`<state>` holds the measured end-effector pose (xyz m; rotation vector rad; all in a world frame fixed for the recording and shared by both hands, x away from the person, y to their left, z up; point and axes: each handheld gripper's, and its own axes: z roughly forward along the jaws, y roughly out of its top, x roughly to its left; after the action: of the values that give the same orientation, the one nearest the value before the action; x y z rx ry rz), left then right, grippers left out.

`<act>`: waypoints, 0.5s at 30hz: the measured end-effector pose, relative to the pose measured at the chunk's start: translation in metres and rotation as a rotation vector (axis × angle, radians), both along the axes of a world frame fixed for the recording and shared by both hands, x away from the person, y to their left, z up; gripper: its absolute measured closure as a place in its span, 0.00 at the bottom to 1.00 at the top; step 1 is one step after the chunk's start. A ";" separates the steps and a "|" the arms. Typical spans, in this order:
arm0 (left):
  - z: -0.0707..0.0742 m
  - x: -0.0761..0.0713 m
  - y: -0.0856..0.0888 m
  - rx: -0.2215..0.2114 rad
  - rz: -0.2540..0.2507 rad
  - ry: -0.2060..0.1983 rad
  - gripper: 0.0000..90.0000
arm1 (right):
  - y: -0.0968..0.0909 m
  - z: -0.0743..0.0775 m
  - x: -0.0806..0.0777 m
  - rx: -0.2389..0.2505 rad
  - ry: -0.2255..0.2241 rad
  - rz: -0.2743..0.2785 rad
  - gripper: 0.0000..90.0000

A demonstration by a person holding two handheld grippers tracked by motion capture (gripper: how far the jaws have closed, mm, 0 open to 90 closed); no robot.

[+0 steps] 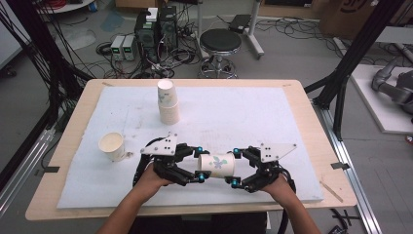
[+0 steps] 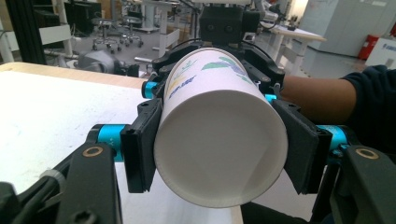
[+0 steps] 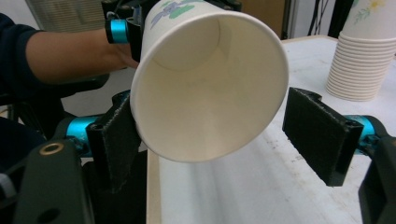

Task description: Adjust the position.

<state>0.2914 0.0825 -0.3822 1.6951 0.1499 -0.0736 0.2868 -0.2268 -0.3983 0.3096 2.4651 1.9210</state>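
A white paper cup (image 1: 216, 165) with a green and blue print lies level above the mat's near edge, between my two grippers. My left gripper (image 1: 200, 164) is shut on its base end; in the left gripper view both pads (image 2: 140, 144) press the cup (image 2: 219, 144) from either side. My right gripper (image 1: 235, 167) stands around the cup's mouth. In the right gripper view the open mouth (image 3: 210, 88) rests by the left pad (image 3: 116, 140), while the right pad (image 3: 322, 135) stands apart from the rim, so this gripper (image 3: 219, 137) is open.
A stack of paper cups (image 1: 168, 102) stands upside down at the middle back of the white mat (image 1: 272, 112). A single cup (image 1: 112, 146) lies on its side at the left. Beyond the wooden table's far edge are a stool (image 1: 220, 46) and cabled equipment.
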 end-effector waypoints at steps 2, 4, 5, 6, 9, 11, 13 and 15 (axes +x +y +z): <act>-0.001 0.000 0.000 -0.005 -0.002 0.004 0.41 | 0.000 0.000 0.000 0.011 -0.001 0.020 0.29; -0.001 0.000 -0.001 -0.009 0.000 0.006 0.41 | 0.000 0.000 0.000 0.010 -0.003 0.021 0.30; -0.001 0.000 0.000 -0.011 -0.002 0.008 0.41 | -0.001 0.000 0.001 0.014 -0.006 0.022 0.30; -0.001 0.000 0.000 -0.011 -0.004 0.010 0.41 | -0.001 -0.001 0.001 0.020 -0.004 0.026 0.31; -0.002 0.000 0.000 -0.013 -0.006 0.010 0.41 | -0.002 -0.001 0.001 0.024 -0.002 0.032 0.33; -0.003 0.000 0.001 -0.013 -0.005 0.012 0.41 | -0.002 -0.001 0.001 0.022 0.000 0.035 0.34; -0.003 0.000 0.001 -0.016 -0.004 0.016 0.41 | -0.002 0.000 0.001 0.022 0.008 0.037 0.35; -0.004 -0.001 0.001 -0.016 0.000 0.018 0.41 | -0.002 0.000 0.001 0.019 0.007 0.037 0.35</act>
<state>0.2909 0.0833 -0.3857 1.6789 0.1622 -0.0901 0.2882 -0.2291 -0.3983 0.2742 2.4760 1.9611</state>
